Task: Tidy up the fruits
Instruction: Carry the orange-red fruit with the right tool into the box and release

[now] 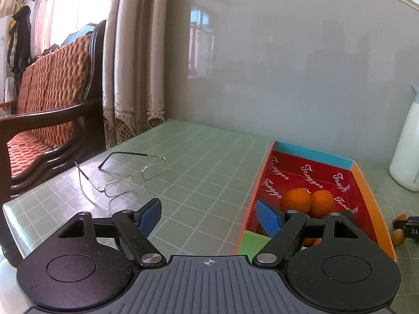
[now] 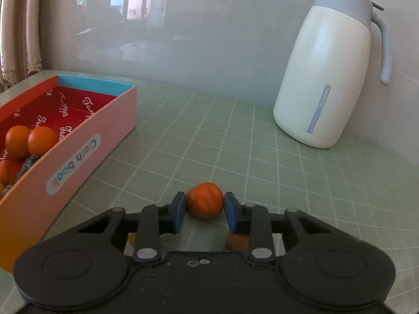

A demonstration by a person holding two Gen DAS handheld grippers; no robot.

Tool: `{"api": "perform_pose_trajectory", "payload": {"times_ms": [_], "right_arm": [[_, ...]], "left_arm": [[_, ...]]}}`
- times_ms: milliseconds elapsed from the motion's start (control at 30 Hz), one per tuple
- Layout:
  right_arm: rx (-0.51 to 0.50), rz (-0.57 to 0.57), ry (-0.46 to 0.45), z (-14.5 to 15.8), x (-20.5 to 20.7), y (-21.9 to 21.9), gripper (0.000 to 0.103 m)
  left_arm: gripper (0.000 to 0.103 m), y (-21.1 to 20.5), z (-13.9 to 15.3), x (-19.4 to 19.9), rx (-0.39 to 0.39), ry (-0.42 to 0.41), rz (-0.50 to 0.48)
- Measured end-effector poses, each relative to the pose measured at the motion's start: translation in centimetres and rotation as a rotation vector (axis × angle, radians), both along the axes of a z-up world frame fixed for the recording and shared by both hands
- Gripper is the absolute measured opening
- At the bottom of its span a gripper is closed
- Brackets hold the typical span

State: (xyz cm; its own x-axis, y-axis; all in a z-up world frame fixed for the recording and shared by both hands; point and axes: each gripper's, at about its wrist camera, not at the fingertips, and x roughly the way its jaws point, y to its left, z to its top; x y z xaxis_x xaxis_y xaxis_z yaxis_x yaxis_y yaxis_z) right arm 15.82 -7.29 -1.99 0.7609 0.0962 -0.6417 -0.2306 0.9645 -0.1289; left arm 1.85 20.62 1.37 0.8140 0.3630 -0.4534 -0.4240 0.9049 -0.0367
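A small orange fruit (image 2: 205,203) lies on the green gridded table between the blue pads of my right gripper (image 2: 204,210), whose jaws stand close on both sides of it. An open cardboard box (image 2: 86,141) with a red lining stands to the left and holds several oranges (image 2: 42,140). In the left wrist view the same box (image 1: 366,191) shows two oranges (image 1: 296,200) inside. My left gripper (image 1: 209,216) is open and empty, its right pad (image 1: 267,218) over the box's near left corner. The right gripper and its fruit (image 1: 398,236) show at the right edge.
A white thermos jug (image 2: 327,78) with a grey lid stands at the back right by the wall. A pair of glasses (image 1: 123,175) lies on the table's left part. A wooden chair with an orange cushion (image 1: 49,99) stands beyond the left edge.
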Motion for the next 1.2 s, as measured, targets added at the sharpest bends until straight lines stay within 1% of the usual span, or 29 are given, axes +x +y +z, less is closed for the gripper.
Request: {"api": "perform_pose_trajectory", "payload": {"times_ms": [67, 133, 300, 667, 767, 833, 933, 1000, 1033, 1100, 1133, 1167, 1200], "right_arm": [[0.035, 0.018, 0.01, 0.1, -0.4, -0.2, 0.031], [0.034, 0.041, 0.012, 0.1, -1.0, -0.1, 0.031], [0.083, 0.056, 0.018, 0.6, -2.3, -0.8, 0.031], [0.113, 0.049, 0.015, 1.4, -3.3, -2.8, 0.031], [0.113, 0.055, 0.045, 1.0, -3.1, -2.8, 0.031], [0.096, 0.069, 0.049, 0.7, -3.1, -2.5, 0.031], [0.088, 0.08, 0.042, 0.6, -3.2, -2.2, 0.036], [0.071, 0.09, 0.039, 0.5, -3.2, -1.8, 0.041], [0.067, 0.097, 0.035, 0.4, -3.2, -1.7, 0.047], [0.046, 0.112, 0.027, 0.2, -3.4, -1.2, 0.048], [0.048, 0.11, 0.028, 0.2, -3.3, -1.1, 0.046], [0.056, 0.108, 0.033, 0.2, -3.2, -1.1, 0.039], [0.058, 0.103, 0.037, 0.3, -3.1, -1.2, 0.035]], "left_arm": [[0.079, 0.1, 0.0, 0.0, -0.003, 0.002, 0.002], [0.079, 0.1, 0.0, 0.0, -0.006, 0.001, 0.003], [0.079, 0.0, 0.1, 0.0, -0.01, -0.005, -0.001], [0.079, -1.0, 0.0, 0.4, -0.004, -0.001, -0.013], [0.079, -1.4, 0.0, 0.5, 0.002, 0.005, -0.016], [0.079, -1.5, 0.0, 0.5, 0.001, 0.005, -0.018], [0.079, -1.5, 0.0, 0.5, 0.004, 0.007, -0.019], [0.079, -1.6, -0.1, 0.6, 0.006, 0.011, -0.019], [0.079, -1.6, -0.1, 0.6, 0.005, 0.012, -0.019], [0.079, -1.5, -0.1, 0.5, 0.006, 0.011, -0.018], [0.079, -1.5, -0.1, 0.6, 0.006, 0.011, -0.017], [0.079, -1.4, -0.1, 0.5, 0.004, 0.011, -0.017], [0.079, -1.4, -0.1, 0.5, 0.003, 0.01, -0.016]]}}
